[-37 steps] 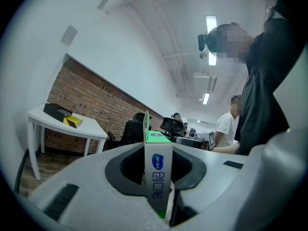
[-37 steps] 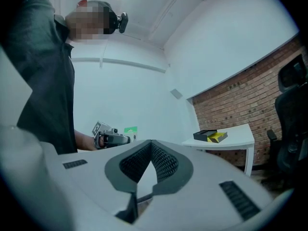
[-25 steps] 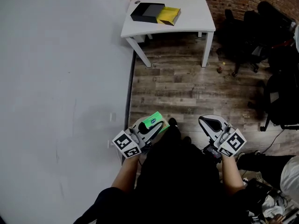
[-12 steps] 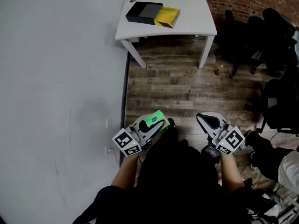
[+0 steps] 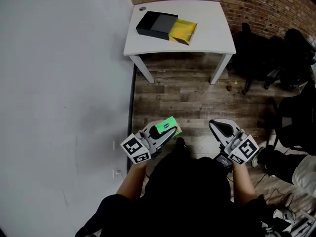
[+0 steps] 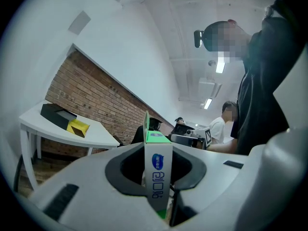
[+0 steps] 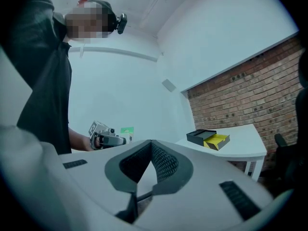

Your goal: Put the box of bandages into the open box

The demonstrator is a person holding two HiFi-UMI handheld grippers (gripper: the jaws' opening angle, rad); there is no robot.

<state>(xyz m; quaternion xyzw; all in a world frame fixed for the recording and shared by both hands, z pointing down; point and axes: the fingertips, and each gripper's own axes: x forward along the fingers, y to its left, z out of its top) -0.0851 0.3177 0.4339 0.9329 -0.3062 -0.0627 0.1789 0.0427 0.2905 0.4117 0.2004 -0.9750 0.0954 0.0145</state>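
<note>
While the white table (image 5: 212, 31) lies well ahead across the wood floor, I judge the carry step to be in hand. The open box (image 5: 168, 27), its yellow tray drawn out, rests at the table's far left. My right gripper (image 5: 217, 128) is closed and empty. My left gripper (image 5: 165, 131) clamps the box of bandages (image 6: 158, 170). Next: approach the table, then align the pack over the tray.

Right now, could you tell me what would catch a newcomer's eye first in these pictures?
First, the bright green-and-white cardboard bandage box clamped in the left gripper, low in the head view. Then the black open box with its yellow tray, on the white table against the brick wall ahead.
</note>
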